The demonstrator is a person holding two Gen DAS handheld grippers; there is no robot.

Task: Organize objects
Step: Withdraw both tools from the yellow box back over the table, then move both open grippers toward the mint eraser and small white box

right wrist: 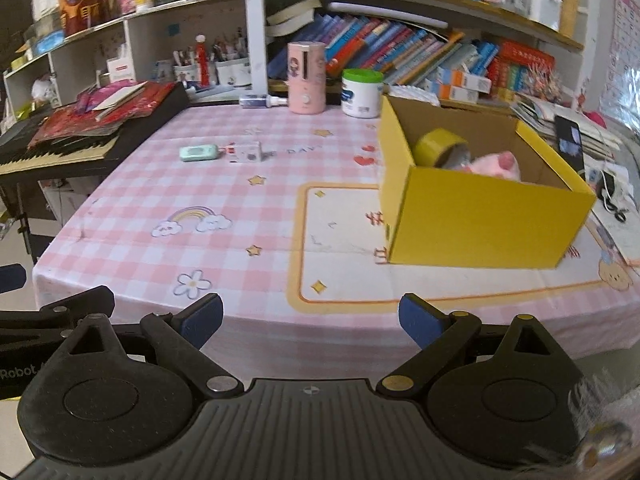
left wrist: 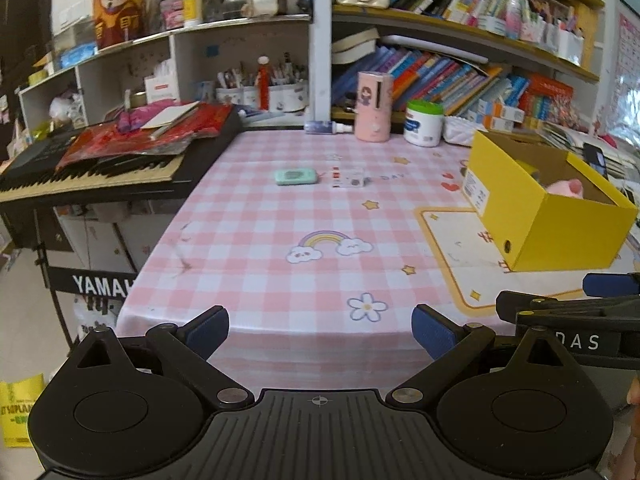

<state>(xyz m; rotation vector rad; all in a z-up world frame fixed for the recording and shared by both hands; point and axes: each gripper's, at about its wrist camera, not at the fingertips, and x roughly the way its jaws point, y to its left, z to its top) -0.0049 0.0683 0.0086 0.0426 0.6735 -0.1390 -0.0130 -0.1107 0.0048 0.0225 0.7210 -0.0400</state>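
Box point(right wrist: 480, 208): yellow cardboard, open-topped, right side of checked surface point(right wrist: 240, 184); holds tape roll point(right wrist: 436, 146) and pink plush point(right wrist: 500, 166). Mint case point(right wrist: 198, 153) and small white box point(right wrist: 246, 152) lie mid-surface, apart. Left gripper point(left wrist: 320, 330) and right gripper point(right wrist: 310, 318): fingers spread, empty.

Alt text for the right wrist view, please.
An open right gripper hangs empty at the near edge of a pink checked table. Ahead right stands a yellow box holding a tape roll and a pink soft toy; a green case lies far left.
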